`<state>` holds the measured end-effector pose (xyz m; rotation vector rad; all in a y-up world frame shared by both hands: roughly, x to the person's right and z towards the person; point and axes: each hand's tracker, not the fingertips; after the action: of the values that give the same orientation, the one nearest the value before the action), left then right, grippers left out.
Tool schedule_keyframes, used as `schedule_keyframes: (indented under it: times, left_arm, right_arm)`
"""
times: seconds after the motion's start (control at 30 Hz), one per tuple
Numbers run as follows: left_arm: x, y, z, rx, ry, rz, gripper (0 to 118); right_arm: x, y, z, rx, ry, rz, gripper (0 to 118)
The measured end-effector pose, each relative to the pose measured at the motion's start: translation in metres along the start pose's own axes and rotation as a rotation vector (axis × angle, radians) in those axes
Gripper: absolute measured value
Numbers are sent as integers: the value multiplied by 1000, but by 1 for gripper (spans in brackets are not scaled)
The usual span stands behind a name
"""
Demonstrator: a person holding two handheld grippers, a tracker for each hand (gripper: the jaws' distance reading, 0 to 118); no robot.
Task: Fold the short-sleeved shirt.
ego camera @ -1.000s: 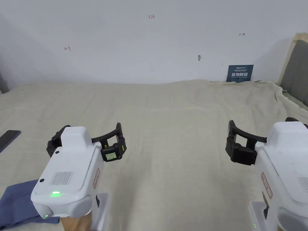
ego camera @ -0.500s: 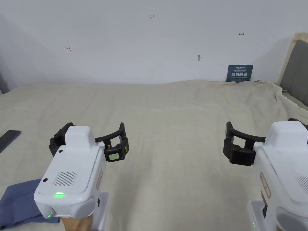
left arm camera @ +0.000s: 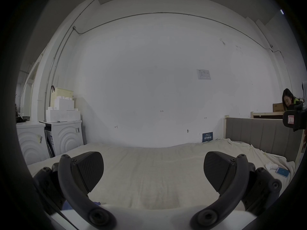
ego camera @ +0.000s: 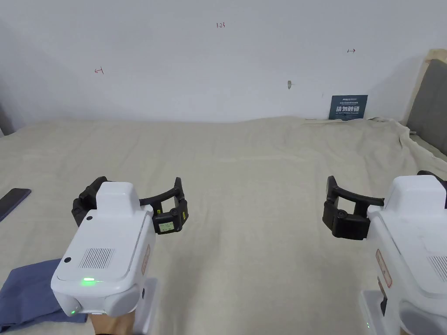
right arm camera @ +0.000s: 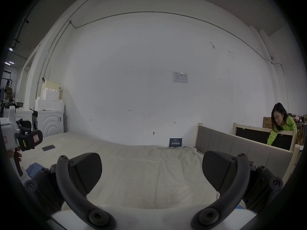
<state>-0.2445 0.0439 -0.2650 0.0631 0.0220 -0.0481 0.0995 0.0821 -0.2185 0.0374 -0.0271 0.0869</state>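
Observation:
A dark blue garment (ego camera: pixel 26 296), the shirt, lies bunched at the near left corner of the beige bed (ego camera: pixel 244 174), partly hidden under my left gripper's white body. It also shows as a blue patch (right arm camera: pixel 34 168) low on the left in the right gripper view. My left gripper (ego camera: pixel 135 185) hovers above the bed just right of the shirt, jaws wide apart and holding nothing (left arm camera: pixel 153 168). My right gripper (ego camera: pixel 379 179) hovers over the bed's right side, also open and holding nothing (right arm camera: pixel 152 168).
A dark phone (ego camera: pixel 13 200) lies at the bed's left edge. A blue sign (ego camera: pixel 348 106) leans on the white wall. A grey headboard (ego camera: pixel 430 100) bounds the right side, with a person (right arm camera: pixel 282 127) behind it. Washing machines (left arm camera: pixel 64 137) stand far left.
The left gripper has drifted slightly forward and right. The right gripper has edged a little to the left. Both stay open and nothing was taken hold of.

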Motion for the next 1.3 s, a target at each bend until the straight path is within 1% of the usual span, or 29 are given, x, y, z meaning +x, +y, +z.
schedule_keyframes:
  times: [0.17, 0.93, 1.3]
  left_arm:
    - [-2, 0, -1, -8, -4, 18, 118]
    - [-3, -2, 1, 3, 4, 12, 118]
    - [-3, -2, 2, 1, 7, -2, 118]
  right_arm:
    - [-1, 0, 0, 1, 2, -4, 118]
    - [-4, 1, 0, 9, 9, 4, 118]
    - [-4, 1, 1, 12, 6, -6, 118]
